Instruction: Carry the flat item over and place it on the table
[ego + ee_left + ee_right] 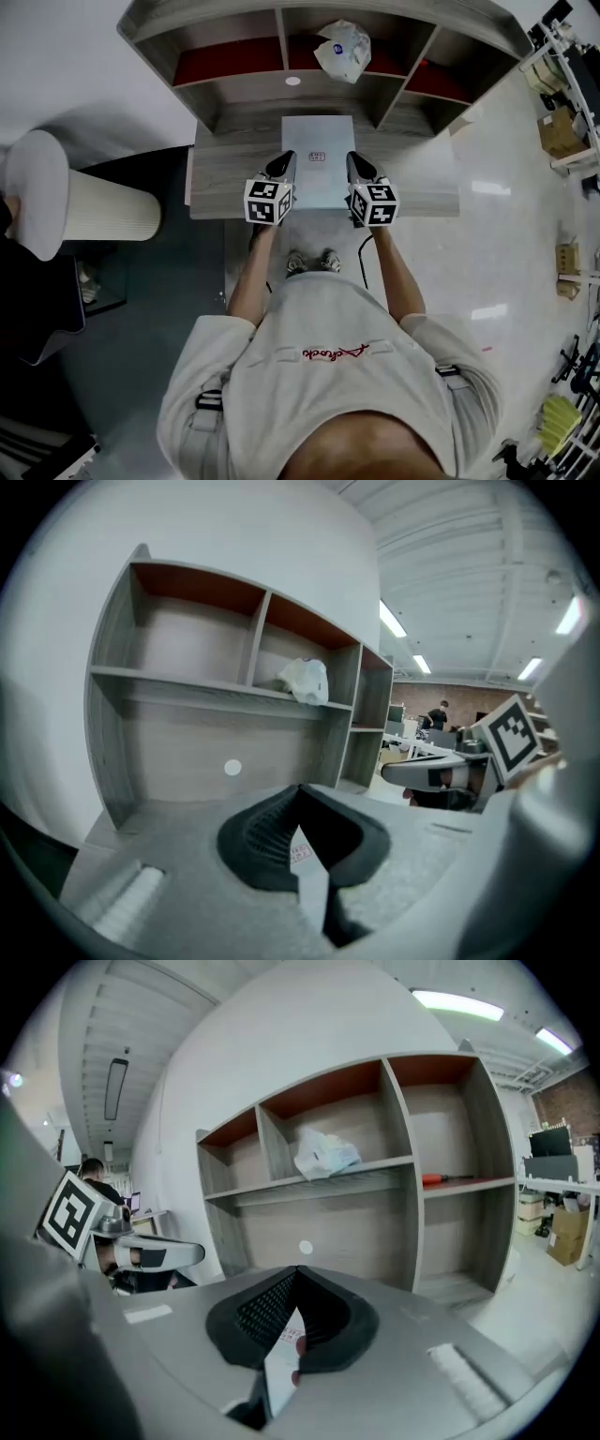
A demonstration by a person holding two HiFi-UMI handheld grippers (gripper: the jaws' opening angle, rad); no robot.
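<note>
Head view: near edge of the flat item is hidden under both marker cubes, and the hands behind them are covered too. Can't tell whether the sheet rests on the table or is raised just off it. In both gripper views the item shows only edge-on, as a thin pale sliver running between the jaws, w/ a corner of its label peeking out.

Item: thin, rectangular, pale grey, plain except for a small label w/ red print near the middle; print too small to read. It sits over the centre of the grey wood table, just in front of the shelf unit.

Left gripper is clamped on the item's left side, and right gripper is clamped on its right side. On each, the jaws are pinched tight w/ the sheet between the pads.

Shelf unit has upper compartments w/ red inner panels. Middle one holds a crumpled white bag. Right one has a thin red thing lying on its shelf; can't make out what it is.
</note>
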